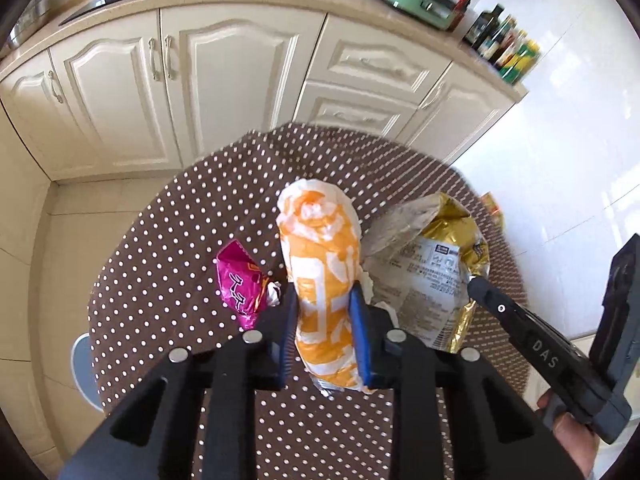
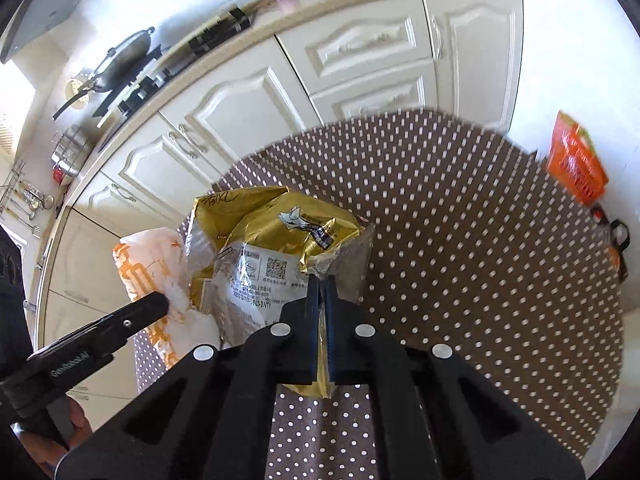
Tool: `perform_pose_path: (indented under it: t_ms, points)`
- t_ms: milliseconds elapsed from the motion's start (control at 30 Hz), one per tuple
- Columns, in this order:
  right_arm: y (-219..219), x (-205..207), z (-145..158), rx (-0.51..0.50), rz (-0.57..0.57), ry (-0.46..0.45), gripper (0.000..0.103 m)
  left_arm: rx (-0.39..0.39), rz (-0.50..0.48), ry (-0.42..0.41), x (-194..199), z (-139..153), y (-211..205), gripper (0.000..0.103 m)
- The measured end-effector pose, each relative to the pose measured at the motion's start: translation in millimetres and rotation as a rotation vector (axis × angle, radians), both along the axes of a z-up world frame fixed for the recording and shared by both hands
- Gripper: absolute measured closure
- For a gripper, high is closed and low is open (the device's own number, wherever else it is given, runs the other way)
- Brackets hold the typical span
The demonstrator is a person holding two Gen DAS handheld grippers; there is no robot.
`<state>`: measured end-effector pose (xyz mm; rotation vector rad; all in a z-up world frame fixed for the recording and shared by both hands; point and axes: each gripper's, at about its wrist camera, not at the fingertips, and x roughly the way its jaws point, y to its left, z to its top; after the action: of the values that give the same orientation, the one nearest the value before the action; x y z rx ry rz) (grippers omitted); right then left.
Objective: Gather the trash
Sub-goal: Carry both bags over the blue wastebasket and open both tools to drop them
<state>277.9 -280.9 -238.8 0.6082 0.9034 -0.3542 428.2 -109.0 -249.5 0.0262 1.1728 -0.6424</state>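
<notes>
The left gripper (image 1: 324, 312) is clenched around an orange-and-white wrapper (image 1: 320, 264), its blue pads pressing both sides of the crumpled roll, which sticks up and forward above the dotted cloth (image 1: 168, 240). The right gripper (image 2: 322, 300) is clamped tight on the near edge of a gold bag (image 2: 264, 248), the foil pinched flat between its fingers and the bag's open mouth pointing away. Wrapper and bag sit side by side, touching. A pink wrapper (image 1: 240, 280) lies on the cloth just left of the left gripper. An orange packet (image 2: 576, 160) lies beyond the cloth's far right edge. Cream cabinets (image 1: 208, 80) stand behind.
</notes>
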Motion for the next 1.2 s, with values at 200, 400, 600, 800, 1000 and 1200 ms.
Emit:
perform_pose_path:
  t_ms: [200, 400, 600, 800, 1000, 1200]
  points:
    - [25.6, 0.5, 39.9, -0.056, 0.026, -0.065, 0.101, -0.080, 0.039, -0.036, -9.8, 35.7, 42.0, 0.080]
    - [97.8, 27.4, 60.6, -0.073, 0.137, -0.106, 0.101, -0.087, 0.142, -0.085, -11.2, 64.3, 135.2, 0.080]
    - [188.6, 68.3, 56.3, -0.051, 0.269, -0.100, 0.101, -0.028, 0.303, -0.080, -10.1, 63.8, 256.6, 0.080]
    - [294.8, 105.8, 30.5, -0.020, 0.404, -0.067, 0.101, 0.045, 0.449, -0.036, -12.2, 38.0, 378.1, 0.080]
    - [389.2, 132.6, 2.0, 0.012, 0.511, -0.024, 0.101, 0.091, 0.545, 0.027, -13.3, 4.7, 474.4, 0.080]
    - [436.9, 155.7, -8.9, 0.010, 0.547, -0.010, 0.101, 0.104, 0.570, 0.080, -0.1, -23.3, 520.6, 0.077]
